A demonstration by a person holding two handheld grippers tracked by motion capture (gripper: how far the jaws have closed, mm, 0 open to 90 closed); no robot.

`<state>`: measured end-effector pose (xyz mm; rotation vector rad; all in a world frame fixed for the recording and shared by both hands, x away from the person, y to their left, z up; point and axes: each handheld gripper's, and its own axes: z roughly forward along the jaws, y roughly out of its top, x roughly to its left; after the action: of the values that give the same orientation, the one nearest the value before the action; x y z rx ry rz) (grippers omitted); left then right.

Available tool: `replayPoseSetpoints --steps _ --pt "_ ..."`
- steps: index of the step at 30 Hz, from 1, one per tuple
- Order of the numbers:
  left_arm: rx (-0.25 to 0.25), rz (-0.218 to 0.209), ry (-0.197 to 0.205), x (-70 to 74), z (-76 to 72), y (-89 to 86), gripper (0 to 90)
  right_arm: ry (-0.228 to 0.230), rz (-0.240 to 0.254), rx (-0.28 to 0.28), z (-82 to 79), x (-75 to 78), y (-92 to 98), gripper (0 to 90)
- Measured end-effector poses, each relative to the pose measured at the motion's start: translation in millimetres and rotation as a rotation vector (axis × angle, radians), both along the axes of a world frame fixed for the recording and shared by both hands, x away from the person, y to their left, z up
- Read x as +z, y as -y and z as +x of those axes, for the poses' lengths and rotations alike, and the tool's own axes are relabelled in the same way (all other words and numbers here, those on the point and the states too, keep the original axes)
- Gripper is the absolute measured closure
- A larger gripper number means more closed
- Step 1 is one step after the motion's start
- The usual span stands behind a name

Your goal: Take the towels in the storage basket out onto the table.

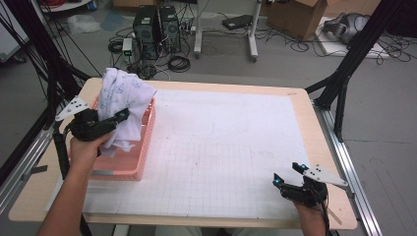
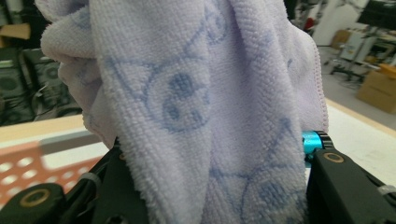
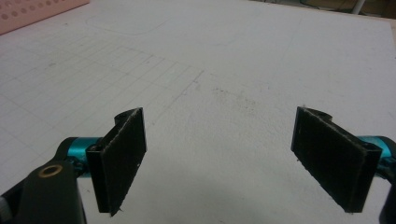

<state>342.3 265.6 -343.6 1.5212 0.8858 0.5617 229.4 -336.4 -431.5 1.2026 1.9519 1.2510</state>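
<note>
From the high view I have my left gripper [image 1: 110,120] clenched on the towel [image 1: 123,105], a pale white-lavender cloth with a faint blue print. It hangs bunched in the air over the pink basket [image 1: 129,167] at the far left of the table [image 1: 305,105], its lower folds drooping down into the basket while the top of the bundle rises above the jaws. In the left gripper view the towel [image 2: 187,102] sits squarely between the 2 black jaws, terry loops and blue cartoon shapes close to the lens, and the basket's perforated pink wall [image 2: 28,168] lies below at the left.

My right gripper [image 1: 290,179] rests at the near right corner of the table, well apart from the basket and the cloth. Its jaws stand released and wide: in the right gripper view the 2 black pads [image 3: 122,161] are spread far from each other, nothing between them, the white gridded mat [image 3: 224,60] under them. A corner of the pink basket [image 3: 32,14] shows at the far left of that view.

The mat [image 1: 221,147] covers most of the tabletop, bare wood showing around its edges.
</note>
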Motion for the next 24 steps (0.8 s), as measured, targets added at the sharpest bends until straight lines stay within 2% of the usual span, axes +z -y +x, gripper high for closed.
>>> replayPoseSetpoints --steps 5,6,9,10,11,12,13,14,15,17,19,20,21,22,24 --pt "-0.068 -0.026 0.04 5.2 -1.0 11.8 53.7 -0.005 0.0 0.001 -0.4 0.1 -0.3 16.5" --pt "-0.068 -0.026 0.04 5.2 -1.0 11.8 53.7 -0.002 -0.001 0.0 0.0 -0.2 -0.2 16.5" --pt "-0.13 -0.056 0.064 9.0 -3.2 21.3 53.7 -0.003 -0.002 0.001 -0.1 -0.2 -0.1 16.5" --pt "-0.13 -0.056 0.064 9.0 -3.2 21.3 53.7 -0.005 -0.002 0.0 -0.4 0.1 -0.3 16.5" --pt "-0.165 -0.065 0.077 10.8 -4.7 28.3 53.7 -0.004 -0.003 0.001 -0.4 0.2 -0.4 16.4" --pt "-0.165 -0.065 0.077 10.8 -4.7 28.3 53.7 -0.003 -0.003 0.002 -0.4 0.2 -0.7 16.5" --pt "-0.201 -0.065 0.089 12.6 -5.4 36.9 53.7 0.002 -0.006 0.004 0.1 0.0 -0.8 16.5" --pt "-0.201 -0.065 0.089 12.6 -5.4 36.9 53.7 0.0 -0.007 0.005 0.0 0.0 -0.9 16.5" --pt "-0.23 -0.063 0.097 13.9 -4.2 47.2 53.7 -0.005 -0.005 0.006 -0.1 0.0 -1.3 16.5" --pt "-0.242 -0.066 0.096 14.4 -3.3 52.7 53.6 -0.004 -0.006 0.01 0.8 -0.4 -1.9 16.5" --pt "-0.28 -0.073 0.1 14.5 -2.0 69.8 53.6 -0.009 -0.006 0.013 0.6 -0.5 -2.6 16.5" --pt "-0.28 -0.073 0.1 14.5 -2.0 69.8 53.6 -0.006 -0.008 0.014 0.7 -0.6 -2.6 16.5" --pt "-0.306 -0.071 0.101 13.7 -2.3 82.3 53.6 -0.006 -0.007 0.014 0.6 -0.7 -2.7 16.5" --pt "-0.306 -0.071 0.101 13.7 -2.3 82.3 53.6 -0.008 -0.007 0.013 0.5 -0.6 -2.5 16.4" --pt "-0.332 -0.061 0.101 12.0 -2.0 94.9 53.5 -0.008 -0.004 0.015 0.7 -0.8 -2.1 16.4"
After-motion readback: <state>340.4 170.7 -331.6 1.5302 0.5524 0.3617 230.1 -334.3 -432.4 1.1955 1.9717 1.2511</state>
